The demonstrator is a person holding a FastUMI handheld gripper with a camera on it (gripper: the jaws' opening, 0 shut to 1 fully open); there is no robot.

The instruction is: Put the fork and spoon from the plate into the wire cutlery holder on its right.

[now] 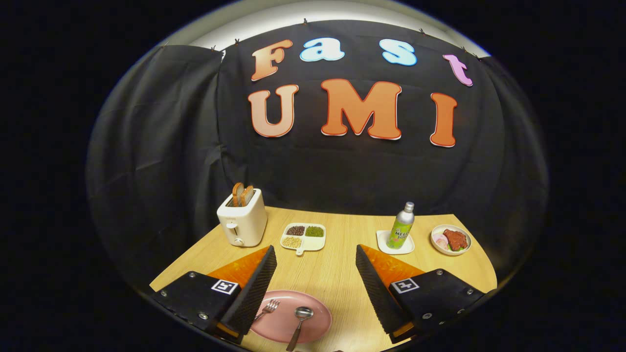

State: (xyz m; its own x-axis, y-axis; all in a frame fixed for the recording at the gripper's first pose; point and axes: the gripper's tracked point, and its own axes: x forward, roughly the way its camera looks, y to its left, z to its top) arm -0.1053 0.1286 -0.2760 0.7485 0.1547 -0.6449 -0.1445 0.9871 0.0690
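The gripper (316,254) hangs over the wooden table (337,274), fingers spread wide and holding nothing. Low in the frame, between the fingers, a pink plate (318,313) carries the fork (267,309) partly behind the left finger and the spoon (299,322) beside it. Further back stand a toaster (242,222), a divided dish (303,236), a bottle (402,226) and a bowl (451,240).

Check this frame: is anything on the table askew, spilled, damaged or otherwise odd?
Nothing stands out. The fork and spoon lie side by side on the pink plate, between the open tongs. The toaster, divided dish, bottle and food bowl stand upright and tidy beyond them.
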